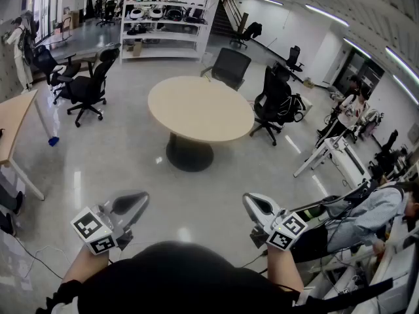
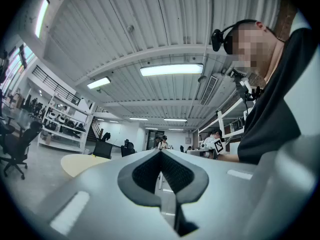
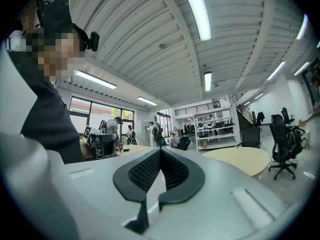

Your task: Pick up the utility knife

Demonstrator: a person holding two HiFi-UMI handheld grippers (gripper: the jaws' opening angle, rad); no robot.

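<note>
No utility knife shows in any view. My left gripper is held low in front of the person's body at the head view's lower left, its grey jaws meeting at the tips with nothing between them. My right gripper mirrors it at the lower right, also shut and empty. In the left gripper view the left gripper points out level over the room, pads together. The right gripper view shows the right gripper the same way, closed on nothing.
A round beige table stands ahead on the glossy floor, with black office chairs behind and to its right. More chairs and a desk edge are at the left. A white shelf unit stands at the back. People work at benches on the right.
</note>
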